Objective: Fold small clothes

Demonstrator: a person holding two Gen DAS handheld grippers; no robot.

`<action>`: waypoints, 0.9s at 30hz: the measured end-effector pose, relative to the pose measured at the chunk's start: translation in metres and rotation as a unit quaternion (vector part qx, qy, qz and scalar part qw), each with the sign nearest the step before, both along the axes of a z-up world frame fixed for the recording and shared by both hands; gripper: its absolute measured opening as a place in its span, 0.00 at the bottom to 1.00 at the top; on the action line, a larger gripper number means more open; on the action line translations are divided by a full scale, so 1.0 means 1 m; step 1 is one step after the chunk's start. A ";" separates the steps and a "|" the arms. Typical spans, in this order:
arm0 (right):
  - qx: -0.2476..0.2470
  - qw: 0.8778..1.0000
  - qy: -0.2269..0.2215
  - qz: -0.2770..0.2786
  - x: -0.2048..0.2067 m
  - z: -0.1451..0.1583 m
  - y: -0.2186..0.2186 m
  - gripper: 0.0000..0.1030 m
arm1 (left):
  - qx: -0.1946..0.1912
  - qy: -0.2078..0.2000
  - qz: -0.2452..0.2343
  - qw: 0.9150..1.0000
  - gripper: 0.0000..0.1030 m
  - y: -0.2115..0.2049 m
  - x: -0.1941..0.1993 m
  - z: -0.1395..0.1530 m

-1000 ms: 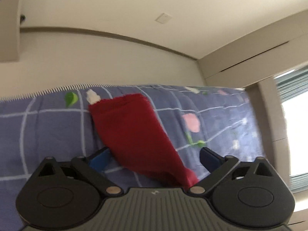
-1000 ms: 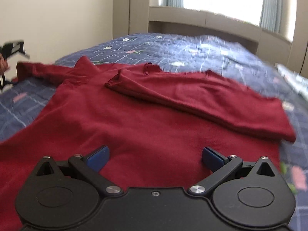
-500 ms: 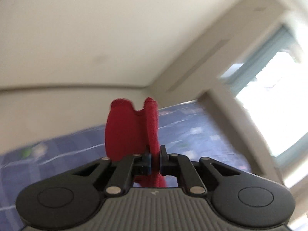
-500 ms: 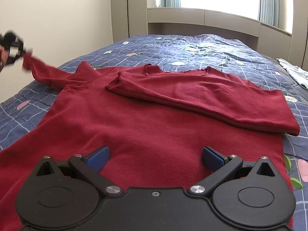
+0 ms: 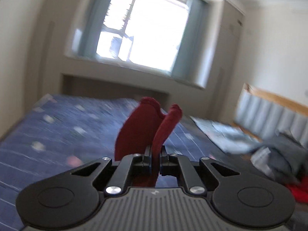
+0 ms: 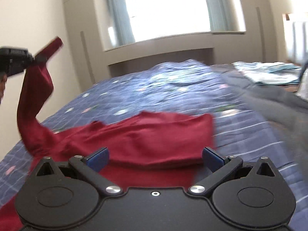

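Note:
A dark red sweater point(image 6: 146, 136) lies on the blue patterned bed point(image 6: 173, 88), one sleeve folded across its body. My left gripper point(image 5: 155, 158) is shut on the cuff of the other red sleeve point(image 5: 142, 129), which sticks up between its jaws. In the right wrist view the left gripper point(image 6: 36, 59) holds that sleeve point(image 6: 32, 96) lifted high at the far left. My right gripper point(image 6: 155, 155) is open and empty, low over the sweater's body, its blue pads point(image 6: 98, 156) wide apart.
A bright window point(image 6: 165, 9) stands behind the bed's far end. Grey and light clothes point(image 5: 273, 154) are piled at the right of the bed, also in the right wrist view point(image 6: 273, 94). A padded headboard point(image 5: 269, 113) is at the right.
My left gripper shut on the sleeve cuff, lifted it off the bed and swung toward the window. My right gripper tilted up and shifted; its jaws stayed open.

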State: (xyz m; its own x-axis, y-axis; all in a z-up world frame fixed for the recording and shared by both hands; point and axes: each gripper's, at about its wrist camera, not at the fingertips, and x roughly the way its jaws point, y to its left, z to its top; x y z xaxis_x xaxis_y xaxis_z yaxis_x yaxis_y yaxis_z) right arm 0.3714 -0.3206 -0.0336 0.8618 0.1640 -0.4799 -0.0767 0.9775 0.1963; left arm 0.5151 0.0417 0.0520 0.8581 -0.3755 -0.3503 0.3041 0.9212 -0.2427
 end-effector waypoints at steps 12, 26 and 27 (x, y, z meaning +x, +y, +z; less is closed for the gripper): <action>0.032 0.998 0.049 -0.027 0.017 -0.029 -0.063 0.99 | 0.055 0.137 -0.127 0.981 0.47 -0.108 -0.042 -0.149; 0.062 0.987 0.077 0.125 0.125 -0.029 0.030 0.84 | 0.041 0.135 -0.014 0.990 0.99 0.003 -0.080 -0.093; 0.051 0.987 0.085 0.126 0.131 -0.032 0.037 0.81 | 0.040 0.138 0.017 0.989 0.99 0.017 -0.078 -0.094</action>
